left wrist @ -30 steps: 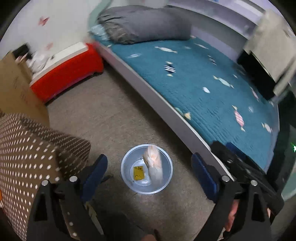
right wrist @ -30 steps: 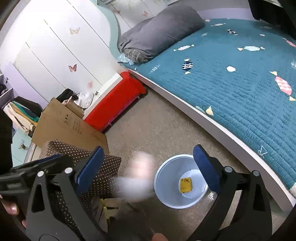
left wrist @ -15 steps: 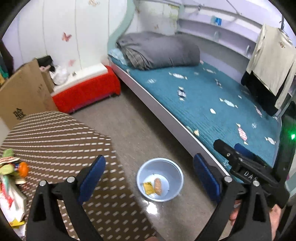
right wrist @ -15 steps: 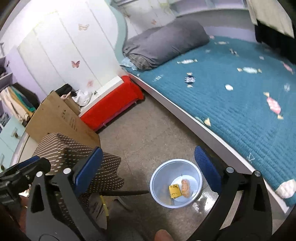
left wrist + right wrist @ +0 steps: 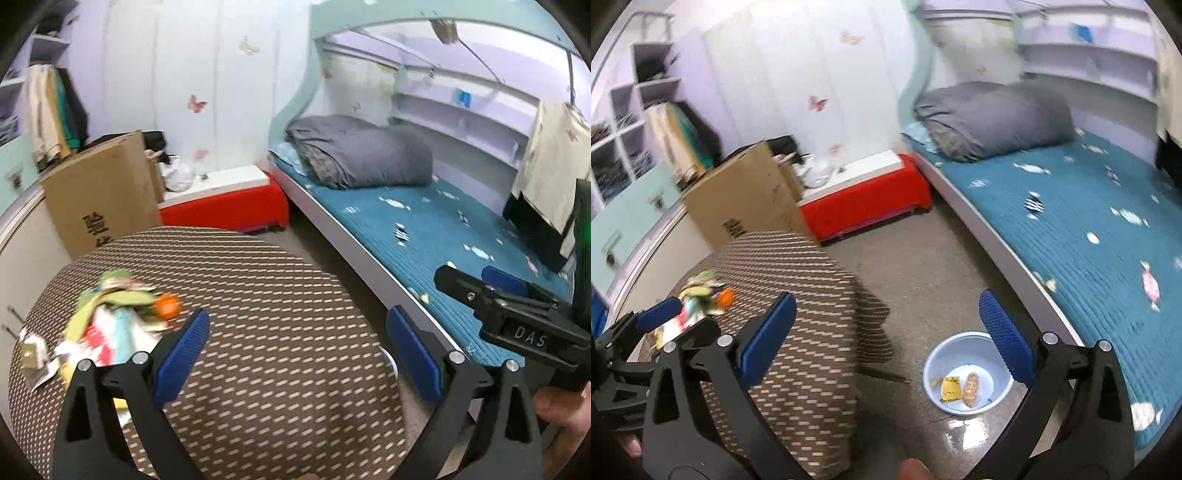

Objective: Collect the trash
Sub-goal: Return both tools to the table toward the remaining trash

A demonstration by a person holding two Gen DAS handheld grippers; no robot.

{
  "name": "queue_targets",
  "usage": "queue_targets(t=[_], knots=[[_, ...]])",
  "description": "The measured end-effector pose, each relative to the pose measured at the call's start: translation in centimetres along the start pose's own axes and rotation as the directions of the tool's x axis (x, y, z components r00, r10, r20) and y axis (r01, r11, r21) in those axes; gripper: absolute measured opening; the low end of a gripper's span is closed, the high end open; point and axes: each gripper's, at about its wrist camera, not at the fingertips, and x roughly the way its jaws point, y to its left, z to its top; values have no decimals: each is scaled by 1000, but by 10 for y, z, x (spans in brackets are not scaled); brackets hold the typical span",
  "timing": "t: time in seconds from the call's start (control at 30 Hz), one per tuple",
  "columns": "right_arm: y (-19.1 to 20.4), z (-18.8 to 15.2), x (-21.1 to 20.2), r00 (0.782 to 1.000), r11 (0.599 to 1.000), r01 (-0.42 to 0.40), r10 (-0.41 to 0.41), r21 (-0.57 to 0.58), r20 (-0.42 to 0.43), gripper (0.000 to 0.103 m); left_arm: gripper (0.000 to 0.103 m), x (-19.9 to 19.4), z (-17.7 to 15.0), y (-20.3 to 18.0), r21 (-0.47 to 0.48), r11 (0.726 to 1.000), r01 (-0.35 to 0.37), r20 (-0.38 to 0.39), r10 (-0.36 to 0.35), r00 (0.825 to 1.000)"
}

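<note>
Wrappers heaped on the table, more to bin

The trash (image 5: 110, 314) lies just left of the left gripper (image 5: 295, 347)'s spread, empty fingers; the bin (image 5: 967, 373), between the right gripper (image 5: 886, 339)'s open fingers, sits below the table (image 5: 258, 314), likely for easy drops.

Bench (image 5: 258, 314): covered in matt brown woven cloth with pale dashes. Wrappers (image 5: 110, 317) on the bench: glossy printed film and paper. Basin (image 5: 964, 347) on the floor beside the bench: smooth, slightly glossy pale blue plastic. Floor (image 5: 923, 266) near the basin: rough and speckled, with a wet-looking sheen. Left tool (image 5: 295, 350) pads (image 5: 181, 354): textured blue rubber on matt black plastic arms. Box (image 5: 99, 192) behind the bench: plain matt cardboard.
</note>
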Motion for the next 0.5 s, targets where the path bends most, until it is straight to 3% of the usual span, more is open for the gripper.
queue_targets(t=[0.33, 0.5], knots=[[118, -11, 16, 983, 965, -176, 162, -195, -86, 97, 95, -52, -38, 102, -137, 977, -161, 41, 168, 985], [167, -26, 29, 967, 934, -246, 218, -258, -132, 97, 94, -73, -66, 161, -236, 938, -254, 18, 266, 964]])
